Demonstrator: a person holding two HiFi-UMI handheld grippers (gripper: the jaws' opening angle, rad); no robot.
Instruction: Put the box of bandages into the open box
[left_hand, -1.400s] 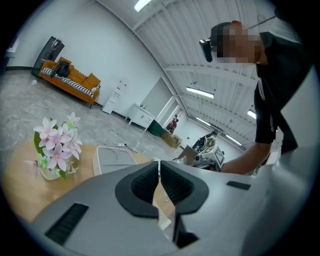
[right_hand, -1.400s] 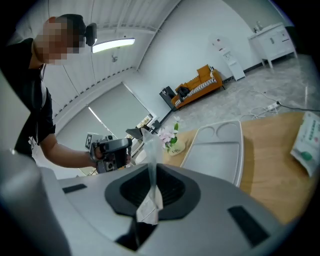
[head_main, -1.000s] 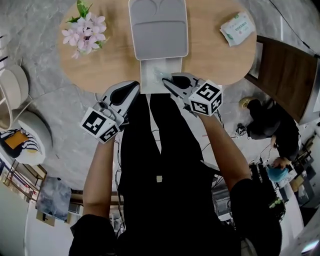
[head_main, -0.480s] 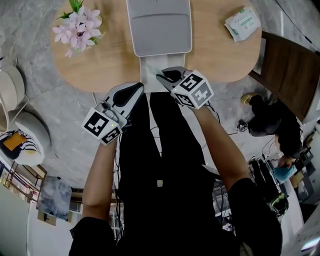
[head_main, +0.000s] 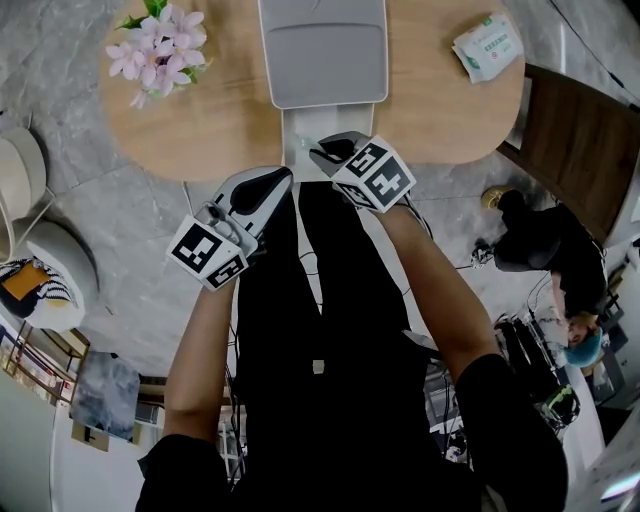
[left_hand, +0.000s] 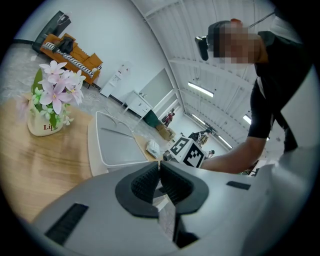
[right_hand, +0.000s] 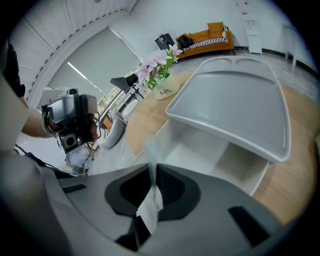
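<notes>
The white open box (head_main: 300, 130) stands at the near edge of the round wooden table, its lid (head_main: 325, 50) raised at the far side. My right gripper (head_main: 322, 152) hovers over the box's near end. In the right gripper view it (right_hand: 152, 175) is shut on a thin clear packet (right_hand: 151, 150), seen edge on and sticking up between the pads above the box's white inside (right_hand: 210, 150). My left gripper (head_main: 280, 178) sits just off the table edge, left of the box. Its pads (left_hand: 159, 167) meet with nothing showing between them.
A pot of pink flowers (head_main: 160, 50) is at the table's far left. A wrapped tissue pack (head_main: 487, 45) lies at the far right. A brown chair (head_main: 575, 150) and a person (head_main: 545, 250) are on the floor to the right. White seats (head_main: 45, 270) stand at left.
My right gripper has moved left and slightly farther over the box's near end, and its marker cube has turned. The left gripper has barely shifted.
</notes>
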